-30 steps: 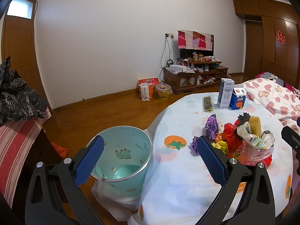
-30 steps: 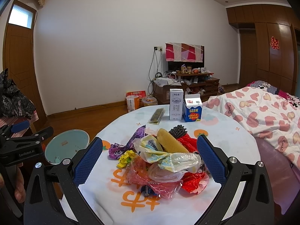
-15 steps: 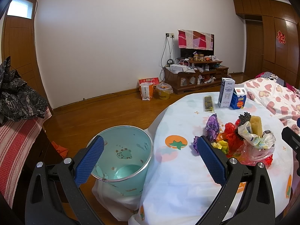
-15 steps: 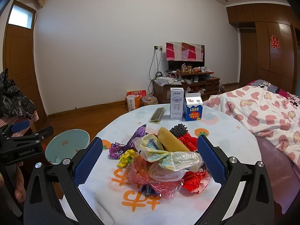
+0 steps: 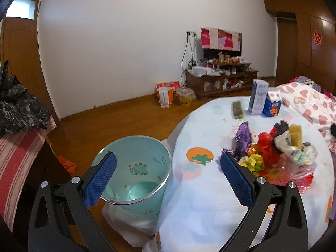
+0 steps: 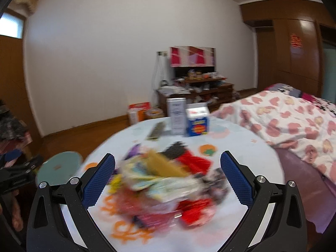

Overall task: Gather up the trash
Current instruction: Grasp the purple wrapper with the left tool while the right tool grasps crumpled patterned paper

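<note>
A pile of trash, wrappers, plastic bags and a yellow sponge-like piece, lies on the round table. In the right wrist view the pile is blurred and sits between and just ahead of my open right gripper. A light green bin stands on the floor left of the table, lined with a white bag; it also shows in the right wrist view. My left gripper is open and empty, over the bin's rim and the table edge.
Two cartons and a dark flat packet stand at the table's far side. A bed with a heart quilt is on the right. A striped sofa with dark clothes is on the left. A TV cabinet stands at the wall.
My right gripper has moved forward and down toward the trash pile, blurring the view. The left gripper has hardly moved.
</note>
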`<state>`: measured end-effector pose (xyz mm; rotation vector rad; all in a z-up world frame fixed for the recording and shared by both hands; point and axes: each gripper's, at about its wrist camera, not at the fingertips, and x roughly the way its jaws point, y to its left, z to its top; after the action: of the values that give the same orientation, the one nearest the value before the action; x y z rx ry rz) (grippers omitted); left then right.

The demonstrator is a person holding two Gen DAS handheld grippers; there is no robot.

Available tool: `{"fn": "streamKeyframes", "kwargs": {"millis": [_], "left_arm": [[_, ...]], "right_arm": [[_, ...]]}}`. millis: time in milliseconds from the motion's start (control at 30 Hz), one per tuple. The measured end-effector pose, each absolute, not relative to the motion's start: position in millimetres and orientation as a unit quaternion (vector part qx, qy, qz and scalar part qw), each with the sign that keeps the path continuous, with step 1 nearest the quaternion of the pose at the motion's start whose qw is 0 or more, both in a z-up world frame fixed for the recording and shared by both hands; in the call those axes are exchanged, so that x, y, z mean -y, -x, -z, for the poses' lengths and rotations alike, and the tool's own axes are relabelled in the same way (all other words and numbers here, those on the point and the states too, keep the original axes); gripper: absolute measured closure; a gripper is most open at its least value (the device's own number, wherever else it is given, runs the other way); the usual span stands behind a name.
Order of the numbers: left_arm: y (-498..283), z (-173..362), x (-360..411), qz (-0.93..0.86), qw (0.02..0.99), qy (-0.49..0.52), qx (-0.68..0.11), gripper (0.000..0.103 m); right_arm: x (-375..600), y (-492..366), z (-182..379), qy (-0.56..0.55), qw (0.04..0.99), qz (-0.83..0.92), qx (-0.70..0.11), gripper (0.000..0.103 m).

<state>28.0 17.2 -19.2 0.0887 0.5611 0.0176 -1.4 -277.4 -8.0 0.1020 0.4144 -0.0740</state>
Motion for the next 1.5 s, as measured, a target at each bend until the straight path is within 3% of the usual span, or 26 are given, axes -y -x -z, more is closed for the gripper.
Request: {"fn": "streamKeyframes", "kwargs": {"millis": [200,333,433,667,800,1033,1100,1133,1200,1333,1500], "left_arm": [[-51,41,6,0.013,0.956,-0.055,-0.288,0.006],[-71,57,28,0.025,0.952,-0.072,-0.298,0.007],[-89,71,41,0.032,0.948,-0.081,-0.307,0.007],[-123,104,68,0.060,0.929,-0.095,-0.351,0.026],[-129,114,81,0.075,0.923,-0.103,-0.362,0.031],[-136,125,92,0.106,0.912,-0.107,-0.383,0.080],[-135,127,94,0.110,0.912,-0.114,-0.379,0.085],[-134,127,94,0.113,0.911,-0.115,-0.379,0.092],[-134,128,95,0.114,0.913,-0.118,-0.375,0.093],[-132,123,90,0.114,0.916,-0.112,-0.368,0.094],[-128,111,76,0.112,0.921,-0.098,-0.360,0.094]], "right_arm": [[323,-22,18,-0.069,0.970,0.084,-0.216,0.006],[343,-32,37,-0.059,0.964,0.098,-0.242,0.023],[367,-38,56,-0.078,0.954,0.115,-0.265,0.023],[391,-45,95,-0.084,0.938,0.134,-0.308,0.027],[394,-52,108,-0.085,0.933,0.121,-0.328,0.028],[391,-74,114,-0.081,0.922,0.092,-0.366,0.031],[387,-81,118,-0.071,0.917,0.083,-0.384,0.032],[385,-86,120,-0.070,0.914,0.074,-0.392,0.038],[384,-92,123,-0.071,0.911,0.059,-0.403,0.041],[382,-100,127,-0.080,0.907,0.024,-0.414,0.071],[376,-95,122,-0.080,0.912,0.011,-0.403,0.086]]}}
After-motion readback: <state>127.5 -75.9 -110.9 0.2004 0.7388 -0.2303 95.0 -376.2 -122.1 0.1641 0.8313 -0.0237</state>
